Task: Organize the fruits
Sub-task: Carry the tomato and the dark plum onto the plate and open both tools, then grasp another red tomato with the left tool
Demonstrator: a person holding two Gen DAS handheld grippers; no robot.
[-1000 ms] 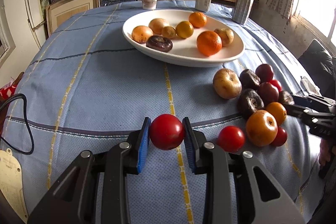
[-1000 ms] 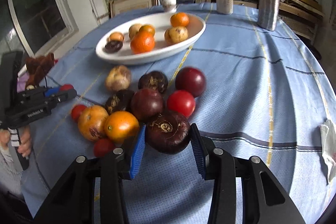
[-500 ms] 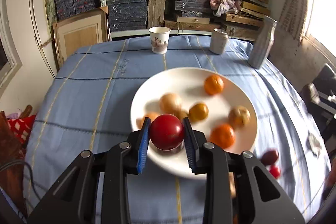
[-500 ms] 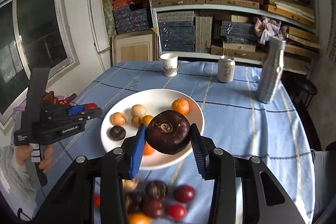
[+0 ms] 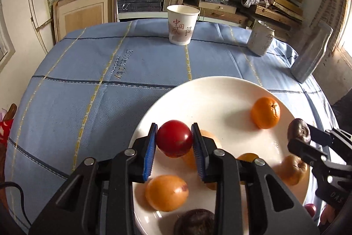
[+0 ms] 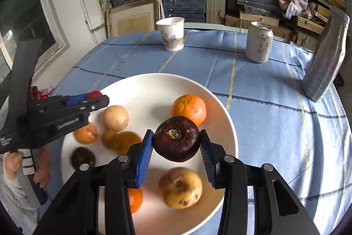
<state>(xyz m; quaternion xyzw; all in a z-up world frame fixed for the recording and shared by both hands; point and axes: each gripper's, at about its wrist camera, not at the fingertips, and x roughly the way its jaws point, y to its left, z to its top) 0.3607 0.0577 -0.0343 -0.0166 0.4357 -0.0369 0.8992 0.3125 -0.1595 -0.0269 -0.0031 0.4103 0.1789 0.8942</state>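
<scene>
My left gripper is up over the near-left part of the white plate. Its two blue pads are squeezed onto a red fruit, one pad on each side. The red fruit hangs in the air above the plate, not touching it.

My right gripper is up over the middle of the same plate. Its pads are pressed tight on a dark purple fruit, with the little stem end facing up toward the camera. This fruit is also held above the plate. In the left view I can see the right gripper coming in from the right side with the purple fruit at its tip.

From the right wrist I can see my left gripper reaching in from the left, held flat, with a hand wrapped around the grip below.

Now I count the fruit lying on the plate, from the right view. There are two oranges: one orange at the back and one partly hidden under my gripper. There are five yellow or tan round fruits. There is one small dark fruit on the left.

Behind the plate, on the blue cloth, stand one paper cup, one can and one silver bottle.
</scene>
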